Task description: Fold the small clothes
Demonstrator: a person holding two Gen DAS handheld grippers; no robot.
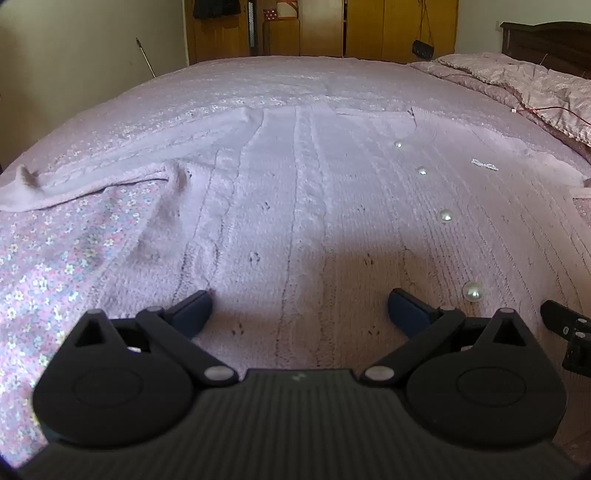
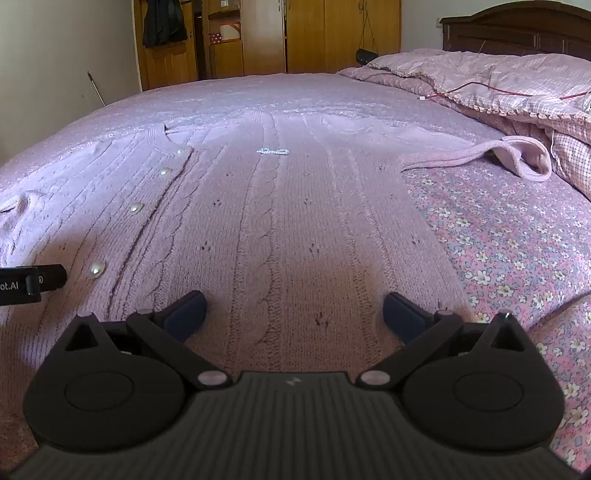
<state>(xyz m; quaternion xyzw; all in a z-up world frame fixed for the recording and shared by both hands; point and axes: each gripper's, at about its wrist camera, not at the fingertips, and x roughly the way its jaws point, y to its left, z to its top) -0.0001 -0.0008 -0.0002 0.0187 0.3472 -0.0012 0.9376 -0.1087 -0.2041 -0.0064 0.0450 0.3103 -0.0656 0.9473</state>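
A pale lilac knitted cardigan (image 1: pixel 314 192) lies spread flat, front up, on the flowered bedspread (image 1: pixel 55 266). A row of pearl buttons (image 1: pixel 446 215) runs down its front, and a small beaded ornament (image 1: pixel 484 165) sits on its chest. Its left sleeve (image 1: pixel 85 181) stretches out to the left, and the right sleeve (image 2: pixel 517 155) ends in a curled cuff. My left gripper (image 1: pixel 300 312) hovers open just above the cardigan's lower half. The right gripper (image 2: pixel 294 312) hangs open over the same garment (image 2: pixel 295 206), a little to the right of the buttons (image 2: pixel 96 269). Nothing is between either pair of fingers.
A folded checked quilt (image 2: pixel 498 92) is piled along the bed's right side with a red cable (image 2: pixel 480 85) across it. A dark wooden headboard (image 2: pixel 517 33) stands behind it. Wooden wardrobes (image 2: pixel 314 33) line the far wall. The other gripper's black tip (image 2: pixel 33 282) shows at the left edge.
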